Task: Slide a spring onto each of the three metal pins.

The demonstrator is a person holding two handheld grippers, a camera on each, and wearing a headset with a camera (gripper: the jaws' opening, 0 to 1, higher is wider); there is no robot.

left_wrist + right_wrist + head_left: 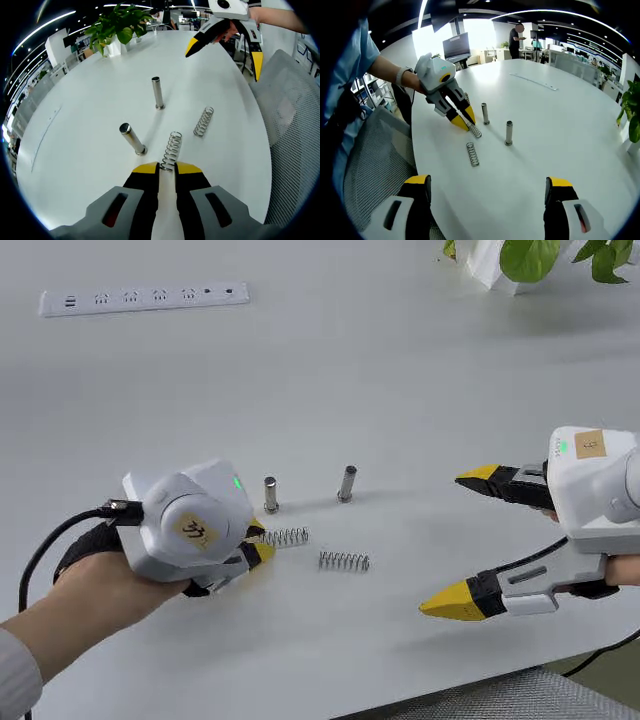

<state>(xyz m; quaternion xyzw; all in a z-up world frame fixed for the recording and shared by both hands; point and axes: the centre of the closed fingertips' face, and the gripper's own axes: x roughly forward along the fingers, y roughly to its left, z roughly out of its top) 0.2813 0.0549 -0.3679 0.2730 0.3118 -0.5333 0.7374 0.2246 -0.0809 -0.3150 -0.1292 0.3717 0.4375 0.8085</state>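
Two upright metal pins [270,495] [347,483] stand on the white table [380,370]. My left gripper [258,540] is low at the table, shut on one end of a spring [287,536] that lies pointing away from the jaws beside the nearer pin [132,138]. A second spring [344,561] lies loose a little to the right, also seen as the loose spring [203,121] [472,153]. My right gripper [442,544] hovers wide open at the right, apart from everything, with nothing between its fingers.
A white power strip [140,298] lies at the far left and a potted plant [540,255] stands at the far right corner. A grey mesh chair [500,700] sits at the table's near edge. A person [516,35] stands far off.
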